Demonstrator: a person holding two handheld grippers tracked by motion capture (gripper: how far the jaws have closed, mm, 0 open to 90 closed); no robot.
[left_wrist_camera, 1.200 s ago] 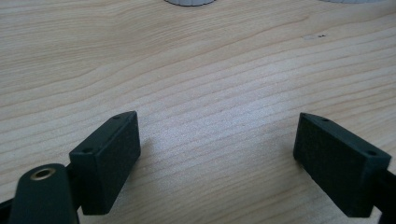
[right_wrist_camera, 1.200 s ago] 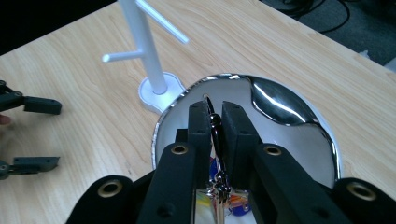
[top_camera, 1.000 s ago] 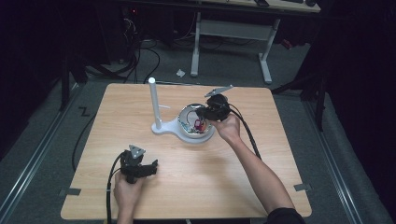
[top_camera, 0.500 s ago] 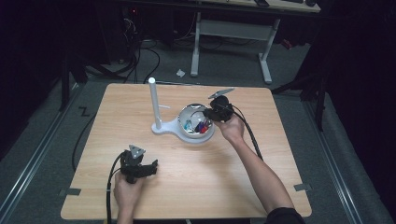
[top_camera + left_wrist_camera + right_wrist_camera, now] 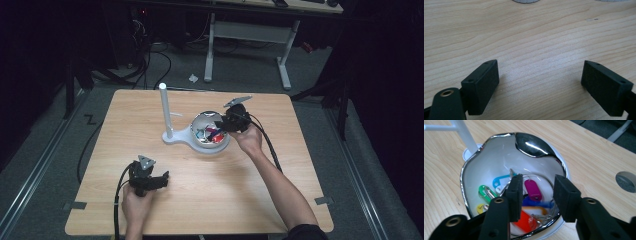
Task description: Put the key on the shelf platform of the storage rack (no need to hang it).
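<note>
Right gripper point(image 5: 536, 195) jaws have just been opening over the key tags point(image 5: 532, 190) in my bowl point(image 5: 499, 155), nothing grasped yet, while left gripper point(image 5: 540, 82) idles released on the table point(image 5: 529, 37).

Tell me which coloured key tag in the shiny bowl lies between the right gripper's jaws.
The magenta plastic key tag; the blue, green, yellow and red tags lie outside that gap.

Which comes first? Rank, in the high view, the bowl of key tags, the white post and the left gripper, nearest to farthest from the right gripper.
1. Bowl of key tags: right under the right gripper, whose jaws hang over it.
2. White post: on the bowl's far left side.
3. Left gripper: near the table's front-left edge.
</note>
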